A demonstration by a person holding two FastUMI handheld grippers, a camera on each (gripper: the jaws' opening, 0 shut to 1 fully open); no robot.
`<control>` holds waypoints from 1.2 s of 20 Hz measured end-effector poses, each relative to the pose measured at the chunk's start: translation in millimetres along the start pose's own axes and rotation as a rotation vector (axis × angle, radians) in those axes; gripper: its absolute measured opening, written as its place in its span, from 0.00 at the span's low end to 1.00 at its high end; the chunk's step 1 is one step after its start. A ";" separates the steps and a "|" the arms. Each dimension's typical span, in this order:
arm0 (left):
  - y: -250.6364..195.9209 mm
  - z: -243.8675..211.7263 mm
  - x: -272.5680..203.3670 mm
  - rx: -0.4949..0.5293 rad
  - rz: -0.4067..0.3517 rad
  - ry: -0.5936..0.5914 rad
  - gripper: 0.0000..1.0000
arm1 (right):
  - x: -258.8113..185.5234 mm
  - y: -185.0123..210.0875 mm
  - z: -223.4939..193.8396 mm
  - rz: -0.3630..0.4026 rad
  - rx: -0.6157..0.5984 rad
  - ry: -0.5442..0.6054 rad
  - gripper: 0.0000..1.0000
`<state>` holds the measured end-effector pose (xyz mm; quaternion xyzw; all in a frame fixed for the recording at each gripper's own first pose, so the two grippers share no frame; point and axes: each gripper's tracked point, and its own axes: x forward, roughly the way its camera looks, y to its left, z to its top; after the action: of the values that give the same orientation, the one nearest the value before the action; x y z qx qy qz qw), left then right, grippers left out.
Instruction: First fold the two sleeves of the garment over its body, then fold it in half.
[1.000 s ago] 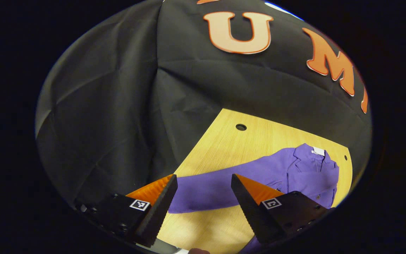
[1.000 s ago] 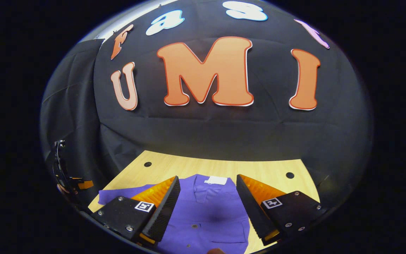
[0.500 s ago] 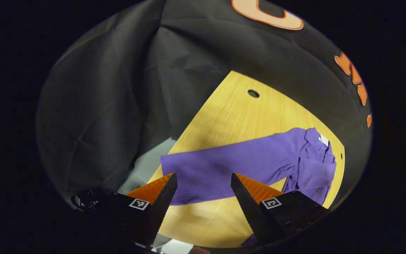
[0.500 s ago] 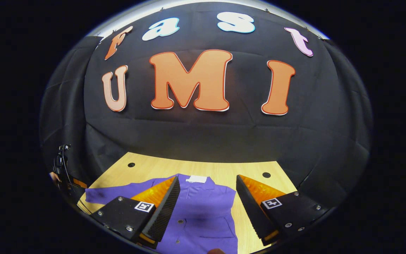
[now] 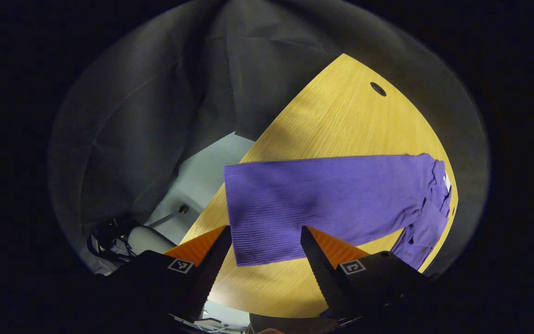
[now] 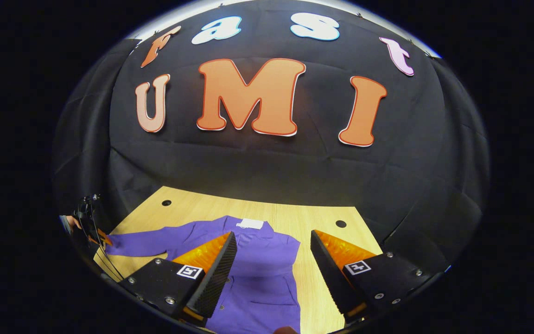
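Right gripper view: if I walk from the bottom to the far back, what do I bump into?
The right tongs → the purple shirt → its white collar label → bare wooden table → the black cloth wall.

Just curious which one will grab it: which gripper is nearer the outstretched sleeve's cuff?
Left. The left gripper hangs open right over the cuff. The right gripper is open above the shirt's body, away from it.
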<state>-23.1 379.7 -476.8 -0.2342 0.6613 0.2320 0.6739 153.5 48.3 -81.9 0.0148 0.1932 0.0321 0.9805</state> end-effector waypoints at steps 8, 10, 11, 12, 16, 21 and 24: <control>8.6 -1.3 16.0 -0.006 0.093 0.065 0.96 | 4.8 -13.6 -11.1 0.003 0.028 0.031 0.95; 3.6 -0.1 19.0 0.026 0.106 0.081 0.93 | 7.8 -11.8 -12.4 0.007 0.034 0.036 0.95; 0.8 0.2 19.4 0.030 0.109 0.087 0.93 | 8.4 -10.4 -13.4 0.012 0.036 0.038 0.95; 0.3 -0.1 18.4 0.039 0.106 0.094 0.93 | 7.5 -8.5 -13.9 0.015 0.037 0.038 0.95; -1.9 3.4 19.1 0.083 0.103 0.116 0.93 | 10.6 -4.7 -18.6 0.024 0.034 0.050 0.95; -6.8 2.8 19.0 0.068 0.100 0.115 0.83 | 10.7 -0.5 -23.6 0.032 0.030 0.059 0.96; -22.9 2.1 20.9 0.094 0.094 0.120 0.59 | 9.0 -0.7 -24.7 0.032 0.024 0.065 0.95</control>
<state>-6.8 363.2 -497.4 -0.1843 0.7210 0.2174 0.6316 152.5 48.6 -108.2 0.0285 0.2251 0.0462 0.9728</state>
